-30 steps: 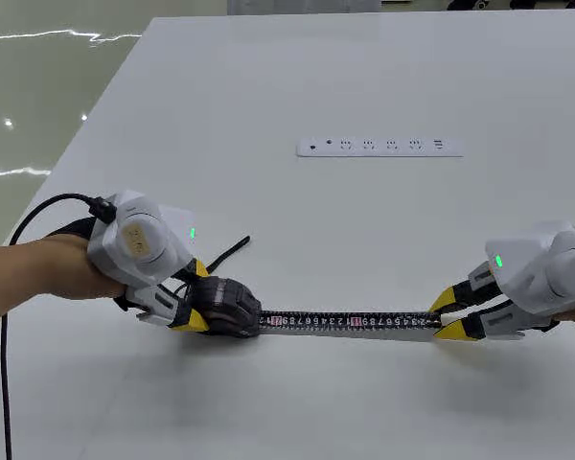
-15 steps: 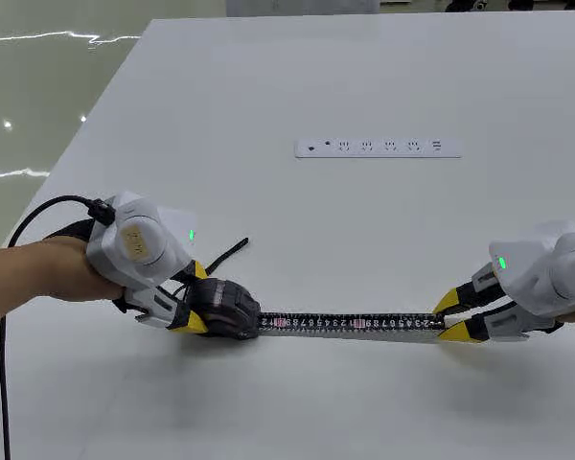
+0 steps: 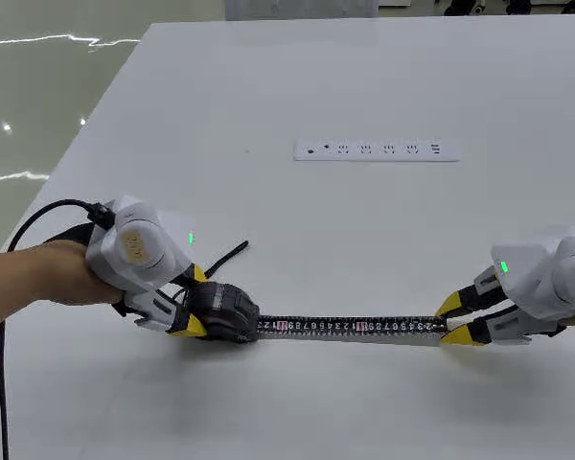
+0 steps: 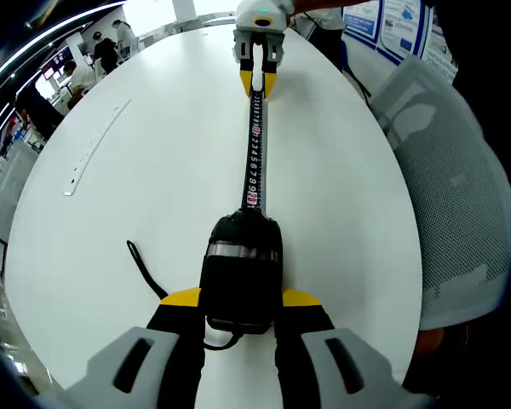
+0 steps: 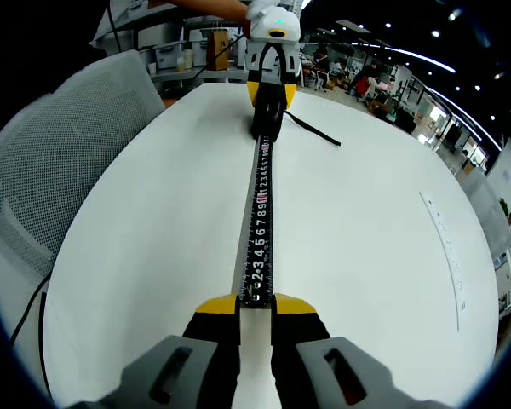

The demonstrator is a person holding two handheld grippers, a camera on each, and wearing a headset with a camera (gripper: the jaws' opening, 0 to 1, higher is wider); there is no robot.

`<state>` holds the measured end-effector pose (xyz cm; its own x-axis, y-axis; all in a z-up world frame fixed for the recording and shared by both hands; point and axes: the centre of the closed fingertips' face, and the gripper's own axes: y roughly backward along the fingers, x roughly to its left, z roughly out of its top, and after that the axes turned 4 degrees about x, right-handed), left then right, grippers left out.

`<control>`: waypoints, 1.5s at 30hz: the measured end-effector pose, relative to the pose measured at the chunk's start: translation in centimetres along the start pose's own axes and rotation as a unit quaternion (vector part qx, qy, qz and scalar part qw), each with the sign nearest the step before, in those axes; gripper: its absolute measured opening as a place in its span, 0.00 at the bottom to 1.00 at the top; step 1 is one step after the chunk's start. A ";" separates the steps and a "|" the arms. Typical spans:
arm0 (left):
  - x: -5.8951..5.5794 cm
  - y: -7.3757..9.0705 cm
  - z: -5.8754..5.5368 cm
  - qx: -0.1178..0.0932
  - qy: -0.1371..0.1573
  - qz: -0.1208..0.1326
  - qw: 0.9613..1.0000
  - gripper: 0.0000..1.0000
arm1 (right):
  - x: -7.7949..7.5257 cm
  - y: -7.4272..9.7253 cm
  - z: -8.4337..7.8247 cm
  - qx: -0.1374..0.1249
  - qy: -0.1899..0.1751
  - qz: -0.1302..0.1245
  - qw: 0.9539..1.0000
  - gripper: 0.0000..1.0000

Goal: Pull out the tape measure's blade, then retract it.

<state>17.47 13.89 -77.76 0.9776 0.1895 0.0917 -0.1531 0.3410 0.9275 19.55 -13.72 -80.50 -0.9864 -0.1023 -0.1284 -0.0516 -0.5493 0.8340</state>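
A black tape measure case (image 3: 224, 312) rests on the white table, clamped between the yellow-tipped fingers of my left gripper (image 3: 194, 307) (image 4: 238, 300). Its dark numbered blade (image 3: 350, 326) (image 5: 259, 240) (image 4: 254, 153) runs out flat along the table toward the right. My right gripper (image 3: 452, 319) (image 5: 255, 305) is shut on the blade's end. In the left gripper view the case (image 4: 241, 273) sits between the jaws and the right gripper (image 4: 260, 61) shows at the far end of the blade. In the right gripper view the left gripper (image 5: 268, 75) holds the case (image 5: 267, 121) at the far end.
A white power strip (image 3: 376, 149) lies further back on the table (image 3: 364, 77). A thin black wrist strap (image 3: 226, 256) trails from the case. A black cable (image 3: 29, 230) runs off my left gripper. A grey mesh chair (image 5: 60, 145) stands at the table's near edge.
My right gripper has drawn a little further right with the blade end, so more blade is out. The left gripper and case have stayed in place.
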 end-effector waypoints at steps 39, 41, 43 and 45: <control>0.5 -0.5 0.3 -0.001 0.022 -0.006 1.000 0.38 | -0.2 0.3 -0.6 0.026 -0.066 -0.012 0.997 0.24; 0.7 -0.7 -0.2 -0.002 0.025 -0.007 1.000 0.39 | -0.7 0.2 -1.1 0.025 -0.072 -0.016 0.997 0.24; 0.4 -0.2 0.1 -0.005 0.032 -0.007 0.999 0.39 | -0.2 0.7 -0.5 0.024 -0.081 -0.015 0.996 0.25; 0.0 0.2 0.2 -0.008 0.042 -0.005 0.999 0.41 | -0.4 0.7 -0.6 0.017 -0.102 -0.022 0.994 0.25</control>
<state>17.46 13.75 -77.55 0.9638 0.2618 0.0509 -0.1458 0.3576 0.9224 19.96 -14.58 -80.16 -0.9941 0.0928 -0.0562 -0.0966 -0.5204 0.8485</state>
